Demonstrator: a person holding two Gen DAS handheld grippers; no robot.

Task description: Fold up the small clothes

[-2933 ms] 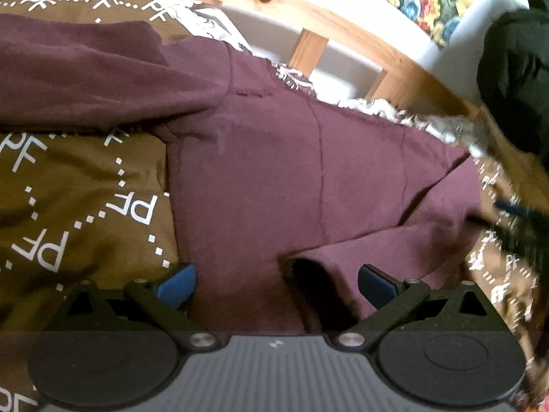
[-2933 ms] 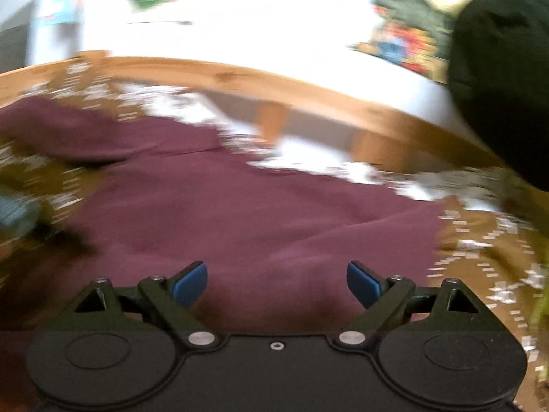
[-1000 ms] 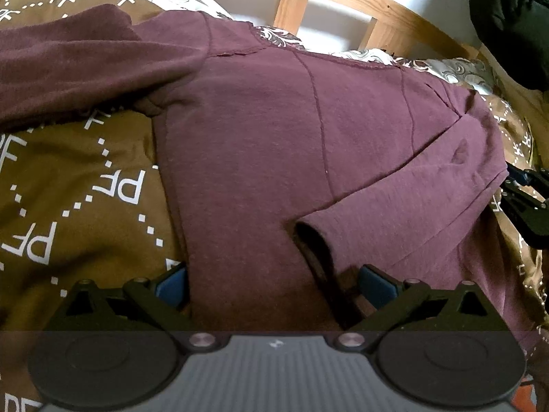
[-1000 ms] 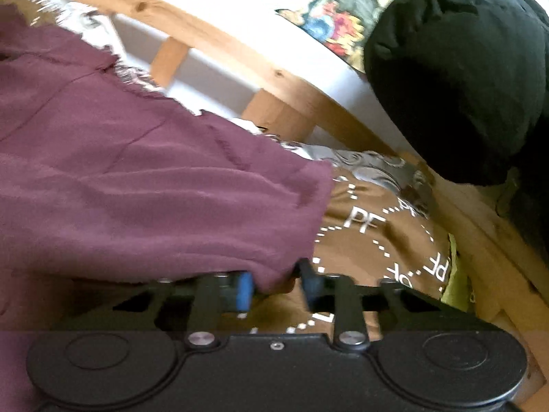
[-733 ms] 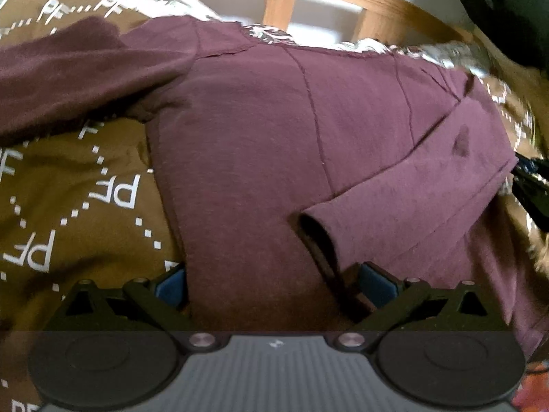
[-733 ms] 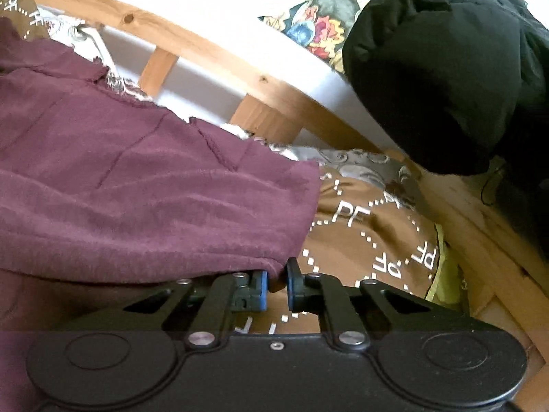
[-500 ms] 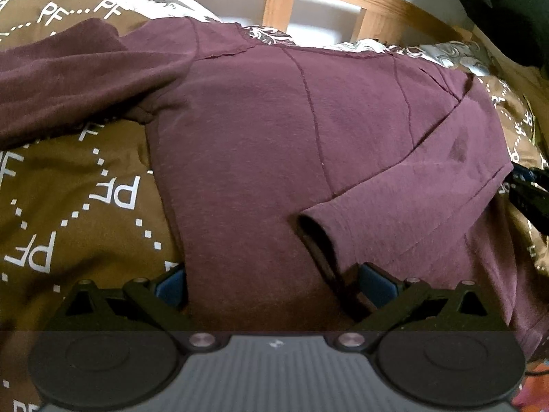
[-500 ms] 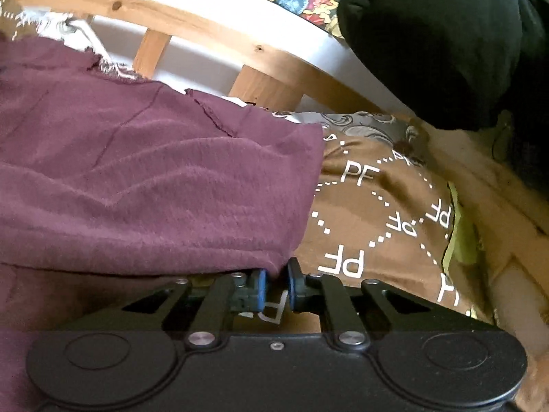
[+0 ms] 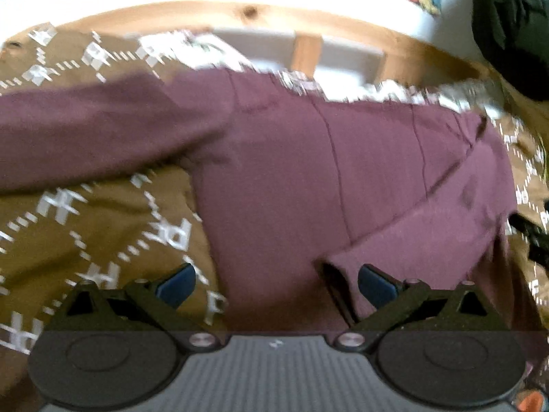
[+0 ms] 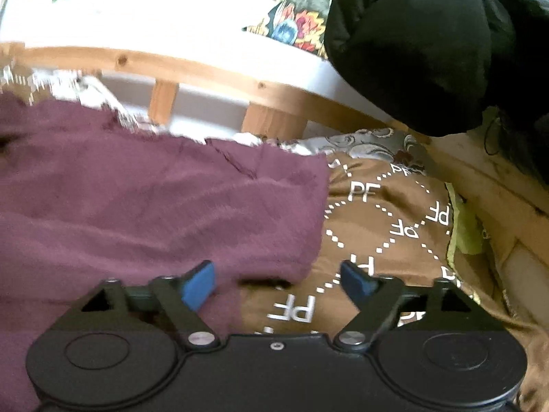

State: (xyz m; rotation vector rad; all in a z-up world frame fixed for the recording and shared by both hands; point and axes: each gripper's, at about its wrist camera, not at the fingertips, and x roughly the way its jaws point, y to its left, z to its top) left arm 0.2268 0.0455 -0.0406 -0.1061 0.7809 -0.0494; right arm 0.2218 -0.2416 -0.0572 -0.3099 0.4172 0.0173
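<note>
The maroon top [image 9: 308, 178] lies flat on the bed [image 10: 394, 213], one sleeve [image 9: 429, 237] already folded across its body. The right gripper [image 10: 276, 279] has just been opening; its jaws now stand wide beside the top's edge, gripping nothing. The left gripper [image 9: 276, 283] is spread wide and empty near the sleeve's cuff. Next: fold in the other sleeve [image 9: 85, 137].

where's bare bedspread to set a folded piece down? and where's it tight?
Two free patches of brown bedspread: one right of the maroon top, bordered by the wooden bed frame and a yellow-green cloth; one in the left wrist view, under the outstretched sleeve. Tight along the headboard rail and near the black bundle.
</note>
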